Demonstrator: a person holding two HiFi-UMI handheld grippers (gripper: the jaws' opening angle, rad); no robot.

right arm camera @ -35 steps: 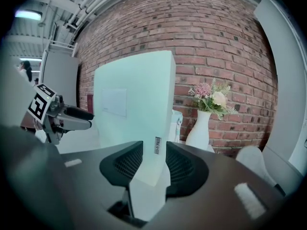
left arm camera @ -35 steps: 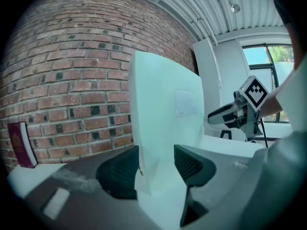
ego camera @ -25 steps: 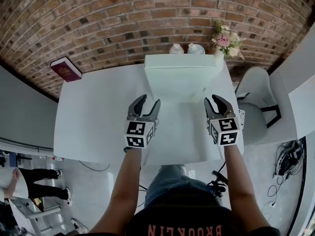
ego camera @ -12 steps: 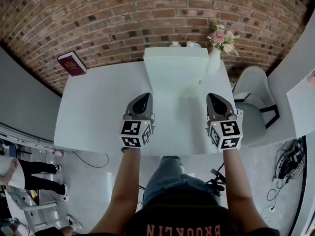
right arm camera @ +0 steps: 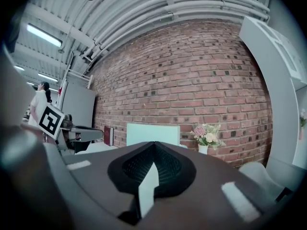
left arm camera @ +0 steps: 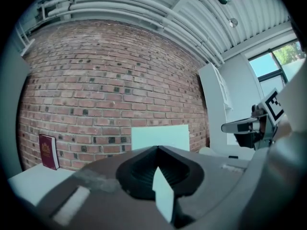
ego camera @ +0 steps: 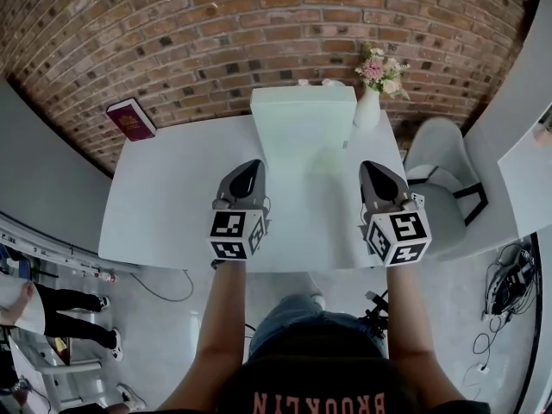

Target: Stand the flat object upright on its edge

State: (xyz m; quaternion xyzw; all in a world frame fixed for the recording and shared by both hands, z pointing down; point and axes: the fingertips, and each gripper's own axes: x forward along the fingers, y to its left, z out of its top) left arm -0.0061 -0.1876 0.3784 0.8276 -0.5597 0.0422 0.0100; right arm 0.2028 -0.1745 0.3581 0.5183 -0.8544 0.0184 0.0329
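Note:
A pale green flat board [ego camera: 304, 128] stands upright at the back middle of the white table [ego camera: 172, 205]; it also shows ahead in the left gripper view [left arm camera: 160, 137] and the right gripper view [right arm camera: 152, 133]. My left gripper [ego camera: 250, 169] hovers over the table in front of the board's left side, jaws shut with nothing between them [left arm camera: 157, 148]. On the board's right side, my right gripper [ego camera: 373, 169] is likewise shut and empty [right arm camera: 153, 143]. Neither touches the board.
A red book [ego camera: 131, 119] stands at the table's back left by the brick wall. A vase of flowers [ego camera: 373, 84] sits at the back right. A white chair [ego camera: 440, 179] stands off the table's right end. A person stands at far left.
Both grippers went from open to shut, with nothing taken. The view has shifted a little; the board has not moved.

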